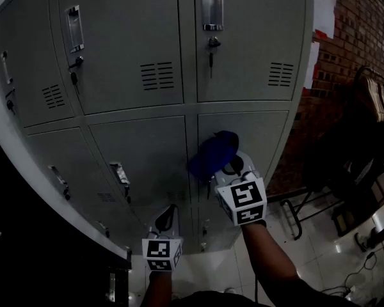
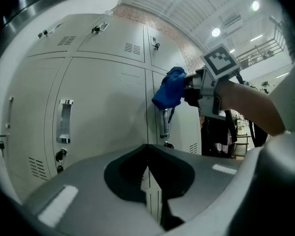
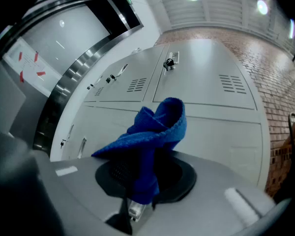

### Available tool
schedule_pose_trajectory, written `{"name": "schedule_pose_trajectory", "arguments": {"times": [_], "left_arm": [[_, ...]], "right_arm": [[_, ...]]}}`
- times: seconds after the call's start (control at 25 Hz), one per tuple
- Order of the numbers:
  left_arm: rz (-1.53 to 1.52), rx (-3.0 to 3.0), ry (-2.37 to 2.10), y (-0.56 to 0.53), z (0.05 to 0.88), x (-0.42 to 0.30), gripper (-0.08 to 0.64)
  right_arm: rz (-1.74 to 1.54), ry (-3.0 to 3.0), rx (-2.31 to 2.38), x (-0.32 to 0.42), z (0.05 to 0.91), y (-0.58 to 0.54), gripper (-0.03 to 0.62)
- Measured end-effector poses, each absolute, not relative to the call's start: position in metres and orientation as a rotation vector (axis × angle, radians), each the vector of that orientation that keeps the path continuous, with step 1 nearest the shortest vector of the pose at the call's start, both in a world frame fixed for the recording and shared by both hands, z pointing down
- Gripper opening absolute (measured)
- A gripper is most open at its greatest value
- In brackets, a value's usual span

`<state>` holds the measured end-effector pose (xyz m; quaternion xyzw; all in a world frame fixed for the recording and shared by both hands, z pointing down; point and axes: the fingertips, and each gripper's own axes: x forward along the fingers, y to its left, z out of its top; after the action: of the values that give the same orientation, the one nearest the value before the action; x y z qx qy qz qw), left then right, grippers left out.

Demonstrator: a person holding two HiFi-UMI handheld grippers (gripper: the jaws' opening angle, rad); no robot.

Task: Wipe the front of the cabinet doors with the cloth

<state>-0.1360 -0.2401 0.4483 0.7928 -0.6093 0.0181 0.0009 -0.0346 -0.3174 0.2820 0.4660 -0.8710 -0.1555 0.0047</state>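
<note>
Grey metal cabinet doors fill the head view. A blue cloth is bunched in my right gripper, which is shut on it. The cloth is held up by the left edge of the lower right door, just above that door's recessed handle; whether it touches the metal I cannot tell. In the right gripper view the cloth stands up from the jaws and hides the fingertips. My left gripper hangs lower and to the left, shut and empty, pointing at the lower doors.
Keys hang in the locks of the upper doors. A brick wall stands right of the cabinet, with a dark metal rack and cables on the tiled floor. A dark edge runs along the left.
</note>
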Motion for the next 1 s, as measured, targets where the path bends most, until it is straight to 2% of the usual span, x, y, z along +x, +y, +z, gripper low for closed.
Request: {"name": "schedule_pose_trajectory", "arguments": {"times": [0.28,1.0], "left_arm": [[0.065,2.470,-1.918,-0.235,0.452,-0.143,0.017],[0.067,2.472,-1.932,-0.230,0.447,-0.146,0.017]], "right_arm": [[-0.569,-2.748,1.463,-0.050,0.236,-0.326,0.077],[-0.544,-2.700,1.469,-0.048,0.233,-0.338,0.078]]}}
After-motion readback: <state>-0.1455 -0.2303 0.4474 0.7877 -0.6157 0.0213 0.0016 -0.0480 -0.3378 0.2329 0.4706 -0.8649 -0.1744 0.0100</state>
